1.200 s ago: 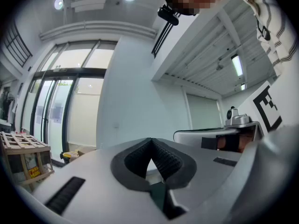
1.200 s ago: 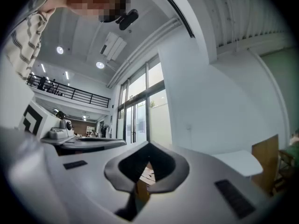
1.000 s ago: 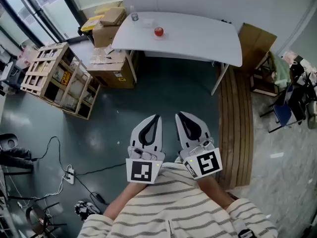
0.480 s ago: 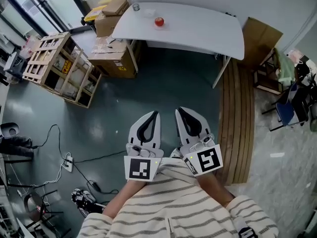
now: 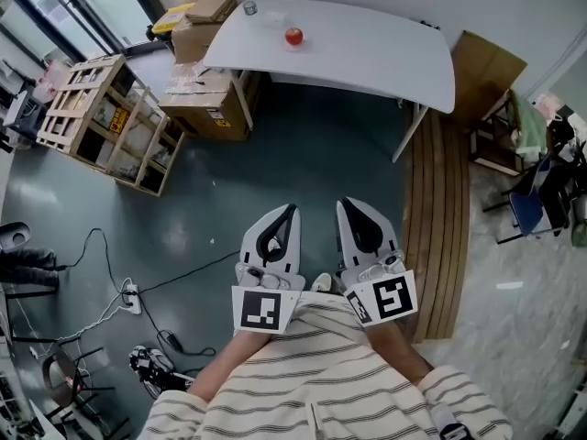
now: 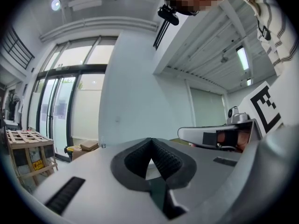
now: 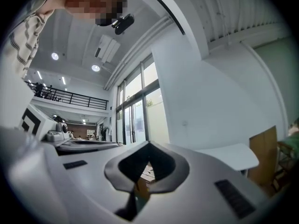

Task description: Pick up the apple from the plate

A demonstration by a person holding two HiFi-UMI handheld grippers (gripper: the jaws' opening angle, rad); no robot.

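Left gripper [image 5: 292,209] and right gripper [image 5: 344,203] are close to the body, fingers closed together with nothing between them. Floor [image 5: 303,154] lies beyond. The apple [image 5: 293,36] sits on the far desk [image 5: 385,58], well apart from both; plate not discernible. Risk: fingers arriving unopened would likely knock the apple rolling.

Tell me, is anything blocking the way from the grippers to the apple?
Nothing visible is. The apple sits on the white table, far from the left gripper and right gripper, both shut and empty. Only floor lies between them.
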